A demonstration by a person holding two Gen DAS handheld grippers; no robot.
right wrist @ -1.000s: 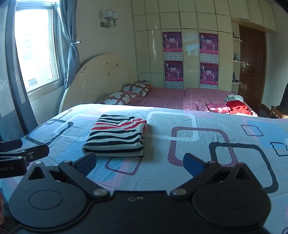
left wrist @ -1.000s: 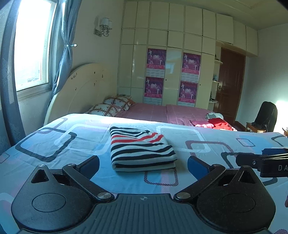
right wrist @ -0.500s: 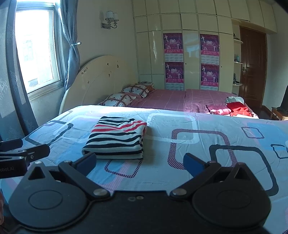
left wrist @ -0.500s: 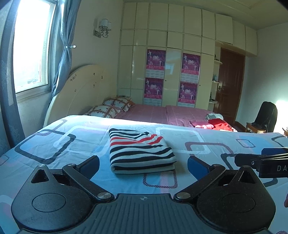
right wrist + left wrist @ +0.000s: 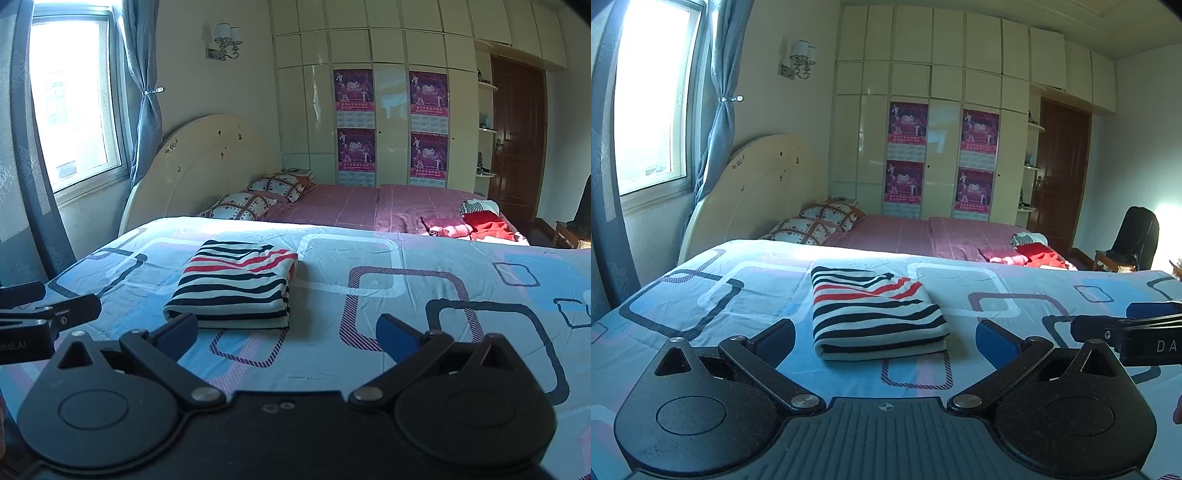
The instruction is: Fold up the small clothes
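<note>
Bedding comes first in both views: a blue quilt [image 5: 701,295] printed with rounded squares covers the near surface, and beyond it lies a pink bedsheet [image 5: 351,206] with two checked pillows [image 5: 255,195] against a cream headboard [image 5: 757,184]. At the far end of that pink sheet sits a loose heap of red and pink clothes [image 5: 476,221], not yet folded as far as the pictures show.

On the quilt lies the striped shirt [image 5: 871,310], black, white and red, already folded into a neat thick rectangle with its closed edge toward the cameras. Nothing touches it.

The left claw [image 5: 884,341] hangs low over the quilt just short of the shirt, its blue pads spread wide and holding nothing. The right claw [image 5: 286,334] is likewise spread wide and empty, with the shirt lying ahead and to its left; each claw shows at the edge of the other's view.

Judging from this, the fold of the striped shirt looks finished and the step in hand is the pause after release. The next move probably calls for reaching the far heap and taking one garment to spread flat on the quilt, clear of the folded shirt so as not to disturb it.
</note>
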